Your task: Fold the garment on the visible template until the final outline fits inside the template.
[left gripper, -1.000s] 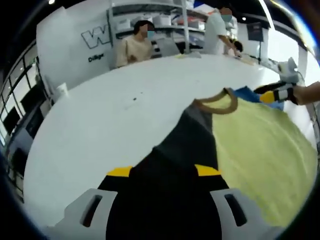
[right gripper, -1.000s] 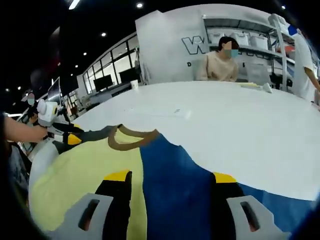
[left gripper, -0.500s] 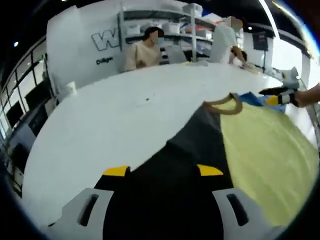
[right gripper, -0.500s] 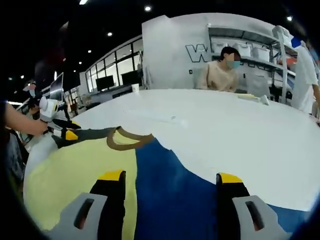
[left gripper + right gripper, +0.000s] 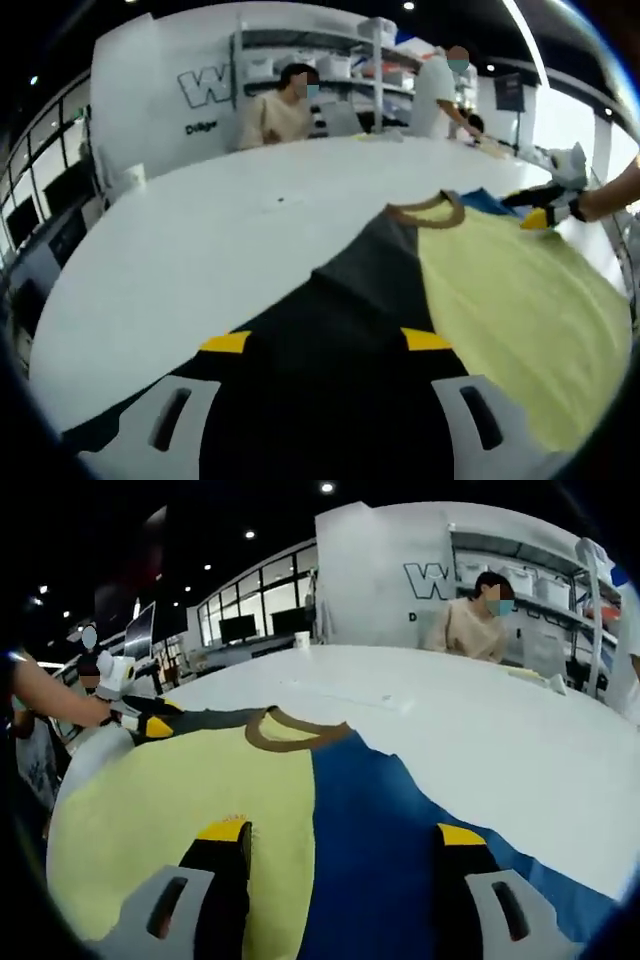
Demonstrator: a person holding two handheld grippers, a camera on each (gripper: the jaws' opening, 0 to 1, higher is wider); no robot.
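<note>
Low in left gripper view, left gripper [image 5: 322,345] jaws clamp the garment's [image 5: 500,300] dark sleeve; right gripper [image 5: 340,840] bottom of its view, jaws clamped on blue sleeve. Garment spreads mid-frame over white table [image 5: 200,230] w/ brown collar [image 5: 295,730] beyond; seated person [image 5: 478,625] upper right.

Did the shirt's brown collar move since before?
No, not noticeably: the brown collar sits about as far right of the small dark mark on the white table as before.
</note>
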